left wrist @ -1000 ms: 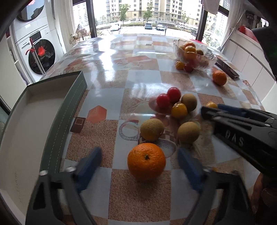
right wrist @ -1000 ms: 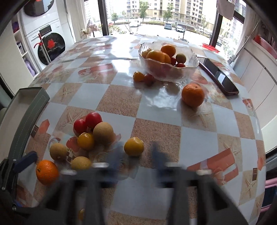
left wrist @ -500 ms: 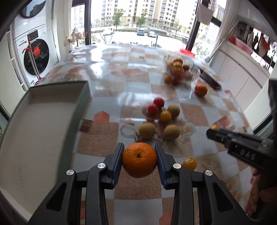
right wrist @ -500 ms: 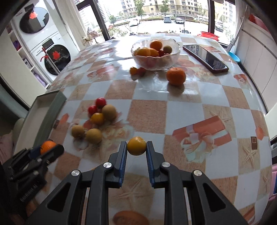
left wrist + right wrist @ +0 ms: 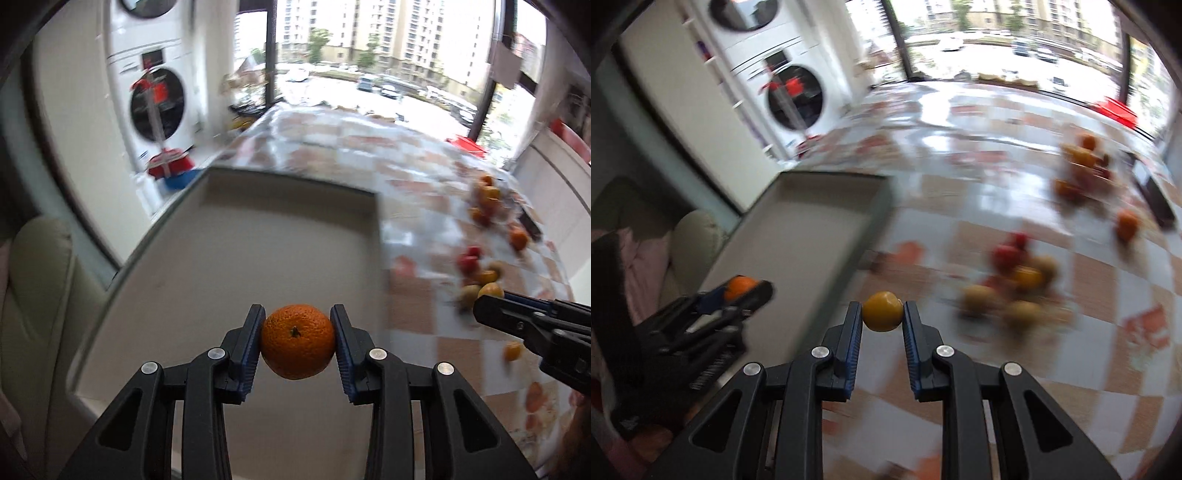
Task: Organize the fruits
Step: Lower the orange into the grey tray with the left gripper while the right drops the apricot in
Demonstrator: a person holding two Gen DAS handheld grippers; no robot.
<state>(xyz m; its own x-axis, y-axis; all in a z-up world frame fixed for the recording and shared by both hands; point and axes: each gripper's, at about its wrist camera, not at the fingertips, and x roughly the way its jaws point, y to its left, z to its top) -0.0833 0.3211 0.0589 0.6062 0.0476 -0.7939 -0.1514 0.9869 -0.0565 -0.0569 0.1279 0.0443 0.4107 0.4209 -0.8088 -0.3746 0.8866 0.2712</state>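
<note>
My left gripper (image 5: pixel 297 341) is shut on an orange (image 5: pixel 297 339) and holds it above the white inside of the open box (image 5: pixel 258 236). My right gripper (image 5: pixel 882 314) is shut on a small yellow fruit (image 5: pixel 882 311), held above the table just right of the box (image 5: pixel 812 229). The left gripper with its orange (image 5: pixel 738 284) also shows at the left of the right wrist view. A cluster of red, yellow and tan fruits (image 5: pixel 1015 277) lies on the table to the right.
A glass bowl of fruit (image 5: pixel 1082 158), a loose orange (image 5: pixel 1126 223) and a dark phone (image 5: pixel 1156 199) sit far right. One small fruit (image 5: pixel 513 350) lies on the table under the right gripper. A washing machine (image 5: pixel 155 103) stands beyond the table.
Both grippers closed on their fruits, lifted them and swung left. The left one now carries the orange over the box. The right one has carried the yellow fruit towards the box.
</note>
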